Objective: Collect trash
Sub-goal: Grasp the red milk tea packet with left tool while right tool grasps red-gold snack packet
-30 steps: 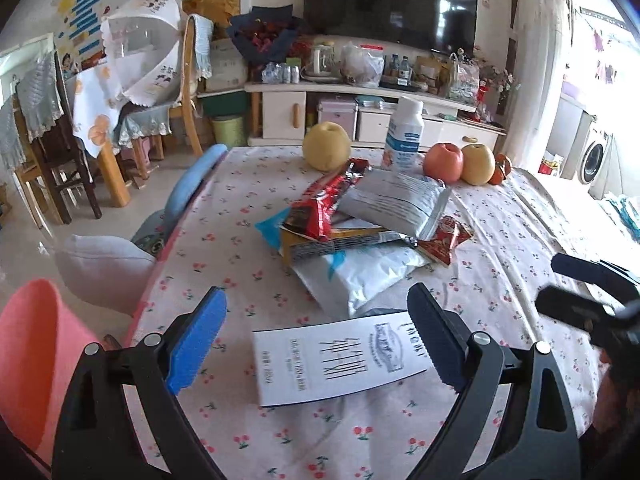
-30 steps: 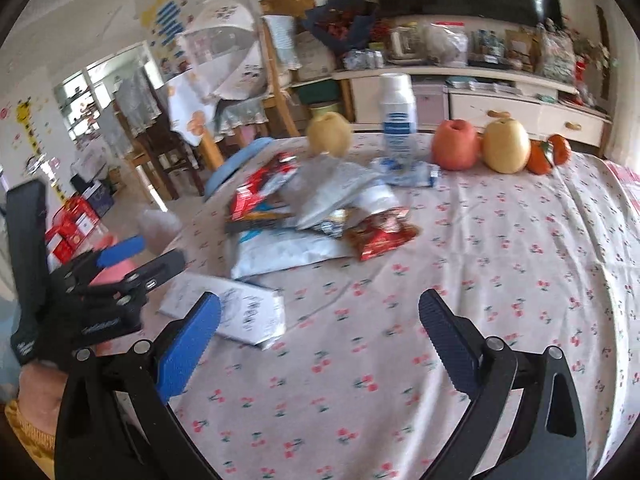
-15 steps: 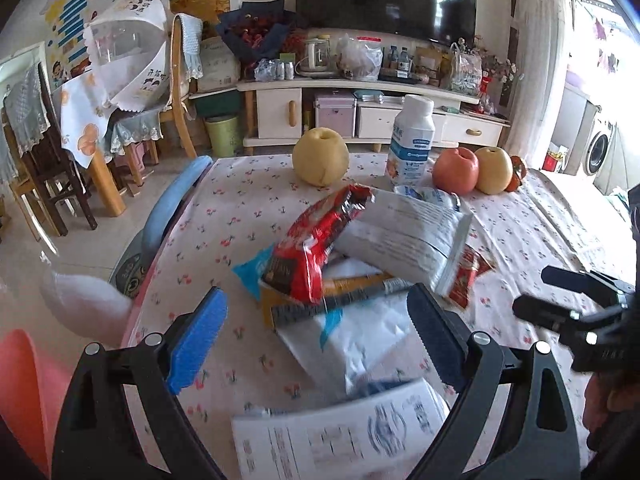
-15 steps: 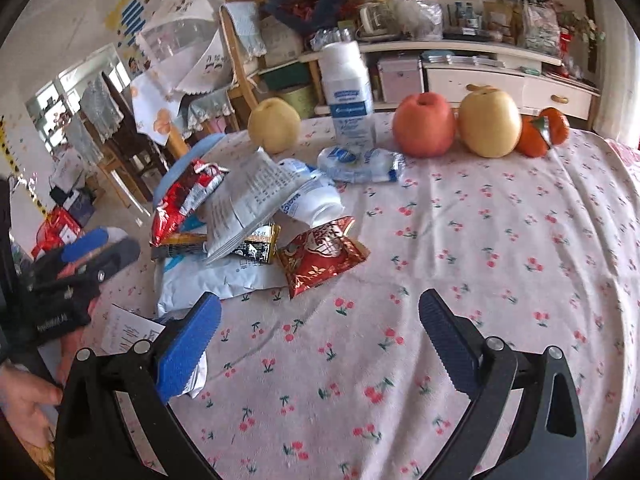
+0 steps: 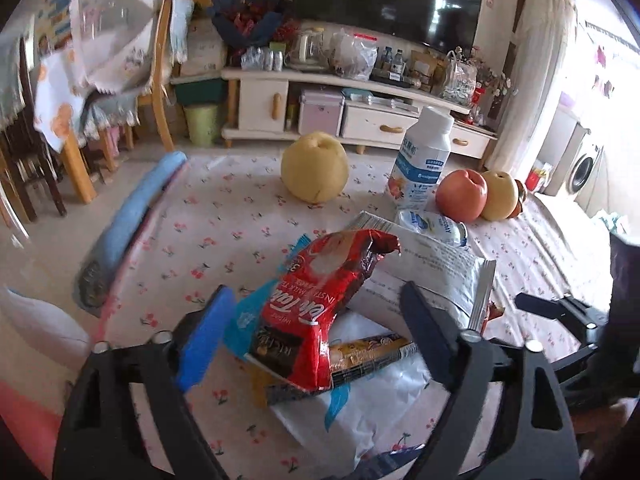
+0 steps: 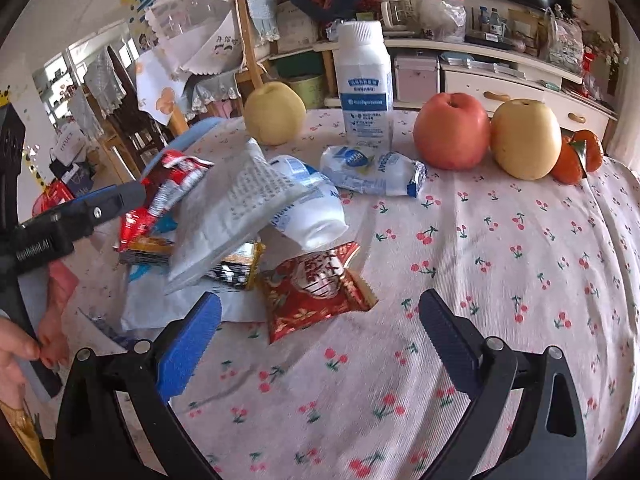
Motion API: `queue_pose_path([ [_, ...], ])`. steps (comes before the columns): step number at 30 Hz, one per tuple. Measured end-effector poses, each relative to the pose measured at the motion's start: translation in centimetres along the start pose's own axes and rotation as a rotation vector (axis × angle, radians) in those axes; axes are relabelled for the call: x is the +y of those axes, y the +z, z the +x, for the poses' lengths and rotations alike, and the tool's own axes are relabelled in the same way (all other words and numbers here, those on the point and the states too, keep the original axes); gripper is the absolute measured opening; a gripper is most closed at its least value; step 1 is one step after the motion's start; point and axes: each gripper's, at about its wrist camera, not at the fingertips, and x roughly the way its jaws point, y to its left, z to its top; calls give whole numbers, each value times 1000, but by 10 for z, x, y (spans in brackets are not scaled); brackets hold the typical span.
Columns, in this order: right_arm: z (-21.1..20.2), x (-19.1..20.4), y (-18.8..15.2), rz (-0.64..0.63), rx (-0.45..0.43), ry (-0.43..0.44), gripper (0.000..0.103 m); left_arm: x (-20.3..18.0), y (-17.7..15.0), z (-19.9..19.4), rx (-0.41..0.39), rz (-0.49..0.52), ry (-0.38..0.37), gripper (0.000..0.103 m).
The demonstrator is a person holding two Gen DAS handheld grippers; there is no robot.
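Note:
A pile of empty wrappers lies on the cherry-print tablecloth (image 6: 500, 280). In the left wrist view, my left gripper (image 5: 316, 332) is open with its fingers on either side of a red instant-tea bag (image 5: 320, 300) that tops the pile, above a white printed bag (image 5: 436, 268) and a dark bar wrapper (image 5: 368, 360). In the right wrist view, my right gripper (image 6: 320, 336) is open just in front of a red and gold snack wrapper (image 6: 316, 292), with a tipped white cup (image 6: 312, 208) and a white pouch (image 6: 372, 172) behind it.
An upright white bottle (image 6: 364, 84), a yellow pear (image 6: 274, 112), a red apple (image 6: 452, 132), another pear (image 6: 526, 140) and orange fruit (image 6: 580, 156) stand at the table's far side. A blue chair back (image 5: 136, 208) lies along the table's left edge.
Both grippers have moved forward over the table toward the wrapper pile. The white paper sheet near the front edge has passed out of the left wrist view.

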Motion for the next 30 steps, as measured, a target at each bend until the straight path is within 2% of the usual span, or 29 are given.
queue_pose_path([
  [11,23,6,4,-53,42,2,98,7,1,27,46,-36,-43,79],
  [14,28,12,3,-81,56,-17,95,7,1,32,63,-38,-54,71],
  [16,30,14,3,-92,60,-32,85,4,1,36,84,-31,-48,68],
  [20,29,15,3,-107,54,-62,74,3,0,36,76,-35,-49,60],
  [22,28,14,1,-109,50,-68,66,0,-1,35,74,-23,-42,56],
  [27,26,12,-1,-115,45,-73,56,-1,-4,33,80,-7,-23,48],
  [30,23,11,-4,-123,38,-76,54,-3,-8,31,91,-2,-20,47],
])
